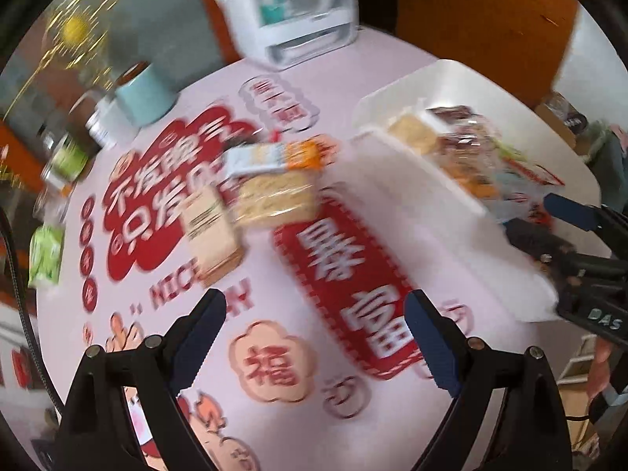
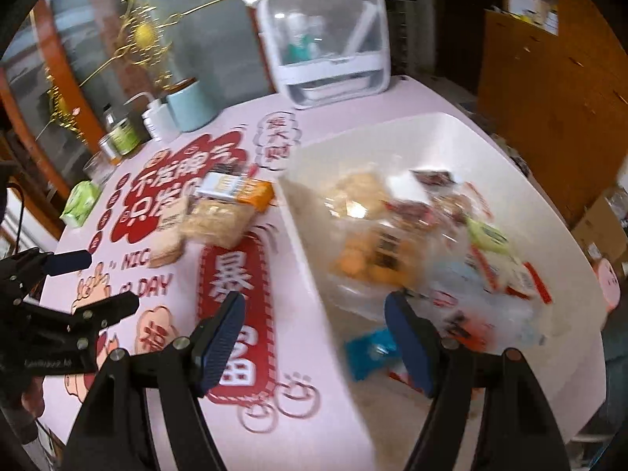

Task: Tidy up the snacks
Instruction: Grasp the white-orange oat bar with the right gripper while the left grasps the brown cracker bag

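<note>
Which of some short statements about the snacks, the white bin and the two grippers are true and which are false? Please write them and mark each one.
1. Both grippers are empty. True: the left gripper and the right gripper stand open with nothing between the fingers.
2. The white bin has no snacks in it. False: several packets lie inside.
3. A few snack packets lie on the tablecloth outside the bin. True.
4. The pale blue cup lies inside the bin. False: it stands on the table's far side.
5. The tablecloth is plain white. False: it is pink with red prints.
</note>
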{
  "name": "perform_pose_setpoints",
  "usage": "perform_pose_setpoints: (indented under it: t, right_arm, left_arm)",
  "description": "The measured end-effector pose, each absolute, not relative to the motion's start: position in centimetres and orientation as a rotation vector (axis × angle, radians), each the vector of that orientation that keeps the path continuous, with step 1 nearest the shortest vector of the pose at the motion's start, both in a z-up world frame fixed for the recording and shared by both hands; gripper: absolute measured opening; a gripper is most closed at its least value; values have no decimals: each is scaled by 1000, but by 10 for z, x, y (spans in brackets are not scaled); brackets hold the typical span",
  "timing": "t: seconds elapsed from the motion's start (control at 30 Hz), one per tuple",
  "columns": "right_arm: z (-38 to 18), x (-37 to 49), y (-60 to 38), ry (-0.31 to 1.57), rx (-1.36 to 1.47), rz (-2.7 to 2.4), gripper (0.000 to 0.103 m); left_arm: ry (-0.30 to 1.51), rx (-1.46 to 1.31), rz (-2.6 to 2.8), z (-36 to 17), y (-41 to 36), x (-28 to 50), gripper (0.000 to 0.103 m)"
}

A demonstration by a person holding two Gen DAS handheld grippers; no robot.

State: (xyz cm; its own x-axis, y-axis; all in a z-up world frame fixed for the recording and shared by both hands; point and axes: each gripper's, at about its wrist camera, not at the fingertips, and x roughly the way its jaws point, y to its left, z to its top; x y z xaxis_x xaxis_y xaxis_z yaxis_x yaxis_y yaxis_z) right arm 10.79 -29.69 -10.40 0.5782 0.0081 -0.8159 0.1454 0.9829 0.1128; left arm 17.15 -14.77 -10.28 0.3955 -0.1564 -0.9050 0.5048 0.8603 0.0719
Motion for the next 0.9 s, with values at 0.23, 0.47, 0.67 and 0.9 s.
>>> perform_pose_setpoints:
  t: [0.23,0.47,0.67,0.9]
  right_arm:
    - [-91,163,-254,941,84,21,74]
    - [-89,253,-230,961,-53,111,74]
    - [-124,326,-206,1094,-222,183,74]
    - [-173,358,-182,1251,-295,260,74]
  left_arm:
    - [1074,253,-323,-98,-82,210,91]
    - [1025,308,-264,-90,-66,262,91]
    - [1107,277,-280,-124,-70,310,91]
    - [1200,237,-268,-175,-74,338,91]
